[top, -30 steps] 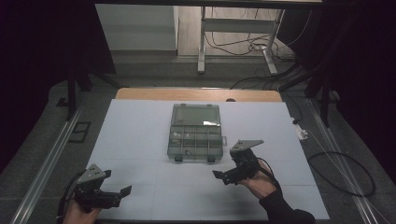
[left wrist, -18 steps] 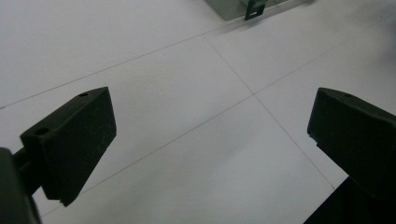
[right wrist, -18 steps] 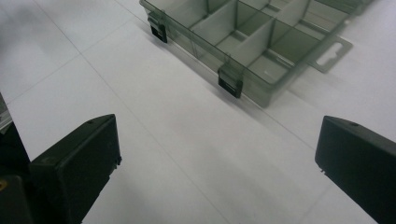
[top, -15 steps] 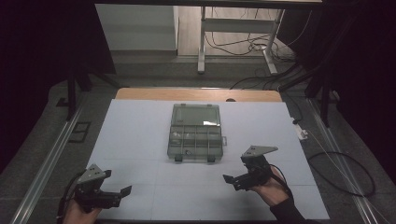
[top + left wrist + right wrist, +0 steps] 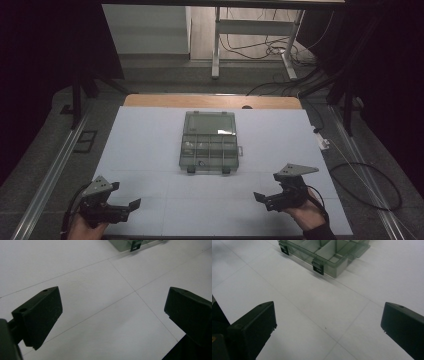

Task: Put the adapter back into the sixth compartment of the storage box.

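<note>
A smoky transparent compartment box (image 5: 209, 142) lies flat at the middle of the white table mat (image 5: 150, 150), with two dark latches on its near edge. My left gripper (image 5: 131, 206) rests low at the near left, held by a hand, its jaws spread wide over bare mat (image 5: 112, 312). A corner of the box (image 5: 130, 244) shows far ahead of it. My right gripper (image 5: 262, 199) is at the near right, open and holding nothing (image 5: 328, 322). It faces the box's latched front edge (image 5: 324, 255), well short of it.
A wooden strip (image 5: 210, 101) borders the mat's far edge. Metal rails (image 5: 47, 175) run along both sides of the table. Cables (image 5: 370, 185) lie on the floor at the right, and a small white object (image 5: 324, 143) sits by the mat's right edge.
The right gripper has drawn back from the box toward the near right of the mat. The left gripper has stayed where it was, and both remain open.
</note>
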